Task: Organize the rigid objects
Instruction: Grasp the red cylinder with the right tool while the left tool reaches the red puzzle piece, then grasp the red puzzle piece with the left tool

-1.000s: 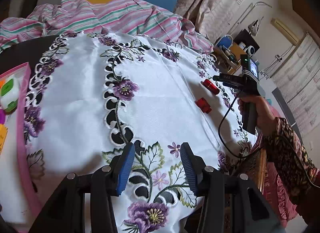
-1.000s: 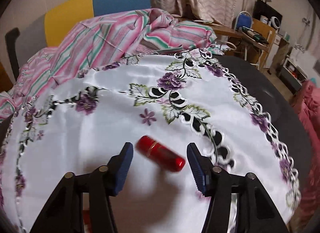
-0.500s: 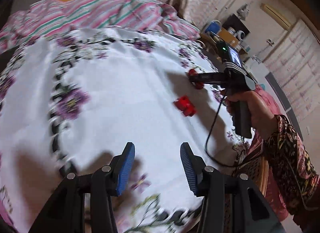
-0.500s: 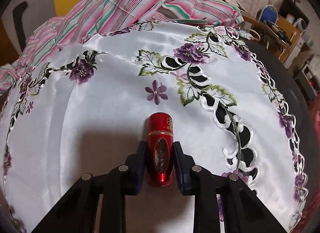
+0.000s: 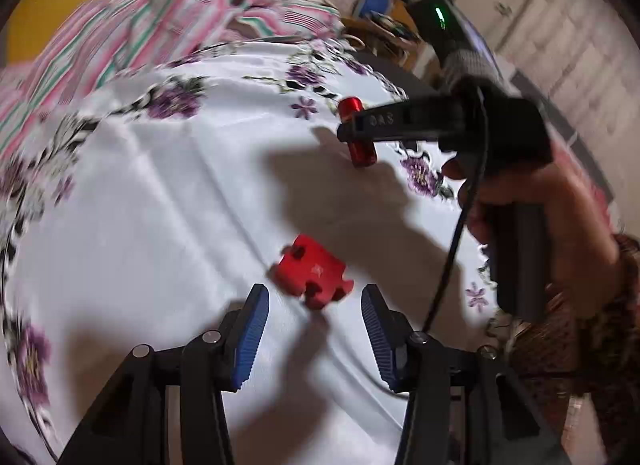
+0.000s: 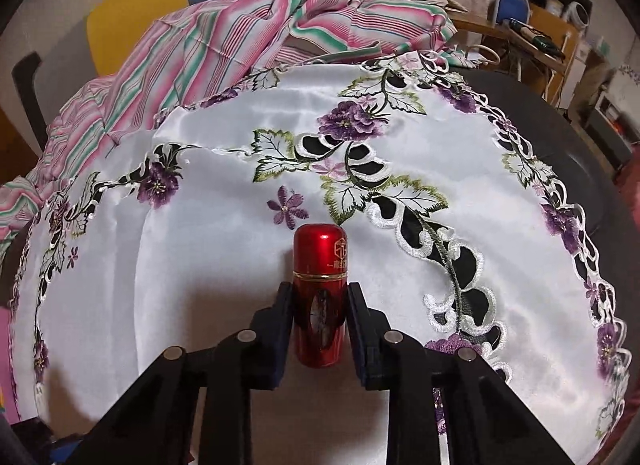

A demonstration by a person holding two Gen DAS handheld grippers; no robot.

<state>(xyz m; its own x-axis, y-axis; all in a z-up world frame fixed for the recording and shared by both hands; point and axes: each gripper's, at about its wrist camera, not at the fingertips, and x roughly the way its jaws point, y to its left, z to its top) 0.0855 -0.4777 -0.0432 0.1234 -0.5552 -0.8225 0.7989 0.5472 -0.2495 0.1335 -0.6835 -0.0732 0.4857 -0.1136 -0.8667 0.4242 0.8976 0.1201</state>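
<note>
Two changes: my right fingers [image 6: 319,311] now clamp the red tube [image 6: 320,293], left fingers [image 5: 315,331] opening, swung over the red block [image 5: 312,270], not touching yet

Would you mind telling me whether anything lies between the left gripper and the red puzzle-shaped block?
Nothing visible does. The left gripper, jaws opening, faces the red block across bare white tablecloth; the right gripper clamps the red tube farther off.

A dark round desk [image 6: 600,137] is covered by a white satin cloth [image 6: 200,265] embroidered with purple flowers. A striped pink and green fabric [image 6: 224,37] is heaped at its far edge, in the upper left of the frame. A red puzzle-piece block [image 5: 312,271] lies on the cloth at lower centre; a red cylinder [image 6: 320,289] rests on it too.
</note>
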